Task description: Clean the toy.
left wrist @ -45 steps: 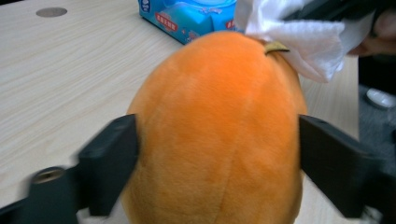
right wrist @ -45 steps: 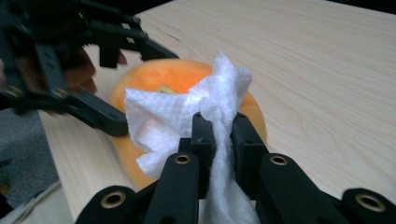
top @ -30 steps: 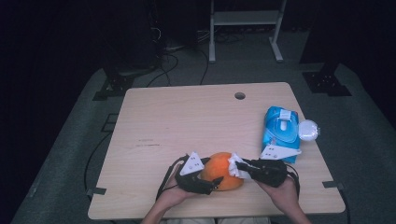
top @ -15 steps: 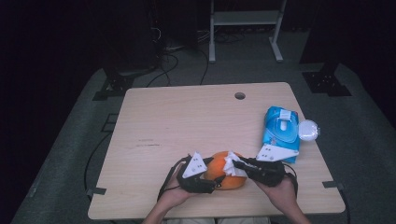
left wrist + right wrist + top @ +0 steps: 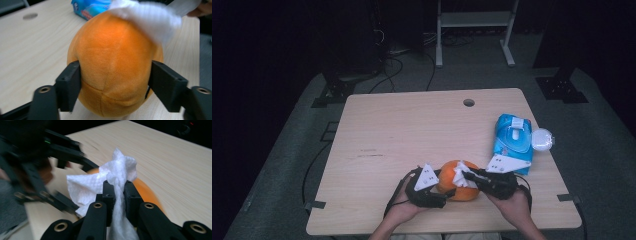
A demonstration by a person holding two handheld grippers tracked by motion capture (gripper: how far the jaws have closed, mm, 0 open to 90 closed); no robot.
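Left gripper [image 5: 113, 82] is squeezing the orange plush [image 5: 115, 62] from both sides, its jaws having just been closing onto it. Right gripper [image 5: 117, 191] is pinching a white wipe [image 5: 117, 173] tight, nearly fully closed, and pressing it on the plush top. Plush is sitting at the table's [image 5: 412, 130] near edge between both hands, with a blue wipe pack [image 5: 513, 137] near on the right.
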